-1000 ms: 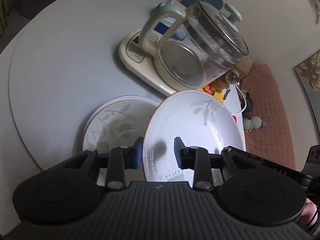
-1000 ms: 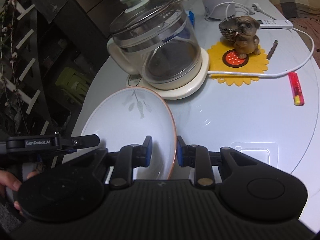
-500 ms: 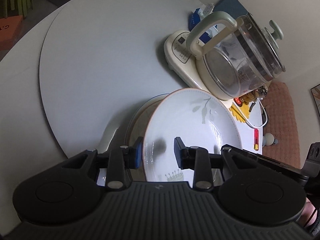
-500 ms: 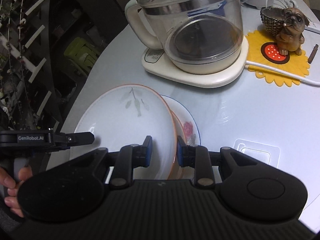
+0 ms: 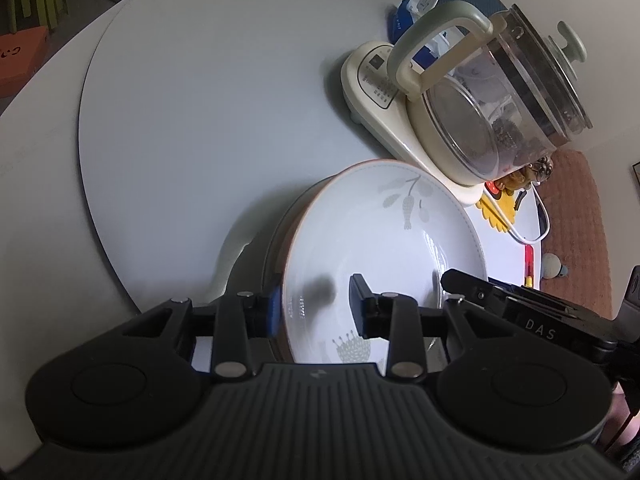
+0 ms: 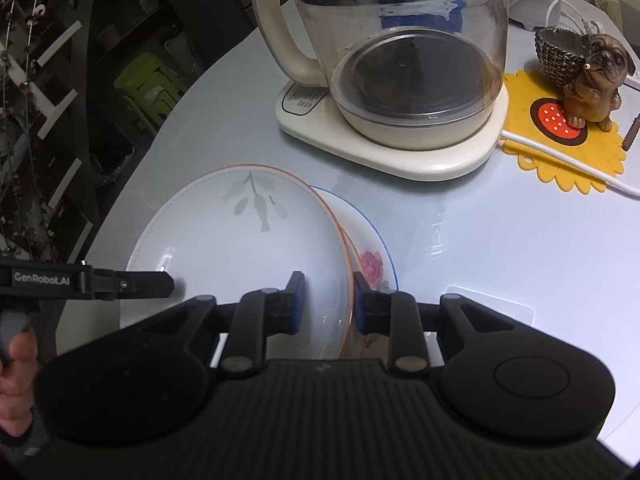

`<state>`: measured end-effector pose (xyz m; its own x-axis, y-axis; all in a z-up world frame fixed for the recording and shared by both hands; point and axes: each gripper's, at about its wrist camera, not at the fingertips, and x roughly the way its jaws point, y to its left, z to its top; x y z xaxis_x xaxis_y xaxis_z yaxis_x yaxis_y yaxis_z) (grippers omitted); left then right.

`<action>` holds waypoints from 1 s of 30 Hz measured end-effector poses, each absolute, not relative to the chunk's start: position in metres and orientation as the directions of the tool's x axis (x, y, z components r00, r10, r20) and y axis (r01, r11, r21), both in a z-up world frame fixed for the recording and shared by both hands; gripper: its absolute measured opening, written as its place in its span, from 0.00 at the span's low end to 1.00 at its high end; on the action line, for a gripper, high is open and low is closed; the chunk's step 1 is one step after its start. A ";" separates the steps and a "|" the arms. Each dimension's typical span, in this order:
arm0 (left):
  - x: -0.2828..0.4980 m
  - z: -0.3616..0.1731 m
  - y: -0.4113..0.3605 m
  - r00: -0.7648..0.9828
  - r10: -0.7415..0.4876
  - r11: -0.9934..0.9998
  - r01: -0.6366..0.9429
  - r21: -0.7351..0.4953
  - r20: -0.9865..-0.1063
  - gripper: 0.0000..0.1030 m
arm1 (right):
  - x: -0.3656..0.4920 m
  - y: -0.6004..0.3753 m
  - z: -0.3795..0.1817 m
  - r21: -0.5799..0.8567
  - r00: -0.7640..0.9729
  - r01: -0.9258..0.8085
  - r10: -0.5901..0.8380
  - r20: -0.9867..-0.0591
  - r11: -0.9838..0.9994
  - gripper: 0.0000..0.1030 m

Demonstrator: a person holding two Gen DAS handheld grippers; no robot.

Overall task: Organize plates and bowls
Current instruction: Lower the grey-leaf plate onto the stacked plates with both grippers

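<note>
Left gripper (image 5: pixel 316 306): I see my jaws closed on a rim, lower centre of frame.
Right gripper (image 6: pixel 328 302): I see my jaws clamped likewise, lower centre.
Hand (image 6: pixel 16 384): bottom left edge.

A white plate (image 6: pixel 240 248) with an orange rim and a grey leaf sprig sits tilted at lower centre, over a second plate (image 6: pixel 372 256), blue-rimmed with a pink rose, which peeks out at its right edge, lying flat.

Home dining area: round table (image 5: pixel 208 92), glass kettle (image 6: pixel 404 52), dog figurine (image 6: pixel 596 76), sofa (image 5: pixel 580 224).
</note>
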<state>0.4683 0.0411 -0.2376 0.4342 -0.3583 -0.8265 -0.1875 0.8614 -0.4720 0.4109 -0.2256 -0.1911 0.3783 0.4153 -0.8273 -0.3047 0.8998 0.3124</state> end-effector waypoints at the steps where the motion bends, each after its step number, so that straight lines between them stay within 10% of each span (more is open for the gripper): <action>1: 0.469 -0.238 0.042 0.433 -0.362 0.857 -0.193 -0.477 -0.826 0.37 | 0.411 -0.226 -0.191 0.313 0.379 -0.302 0.414 -0.827 0.901 0.27; 30: 0.494 -0.234 0.052 0.266 -0.386 0.834 -0.309 -0.457 -0.883 0.41 | 0.418 -0.237 -0.190 0.370 0.304 -0.177 0.408 -0.861 0.912 0.26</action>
<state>0.4937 0.0519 -0.2345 0.2655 -0.3861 -0.8834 -0.3092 0.8338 -0.4574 0.4182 -0.2368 -0.1905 0.3042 0.4084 -0.8607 -0.1770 0.9120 0.3702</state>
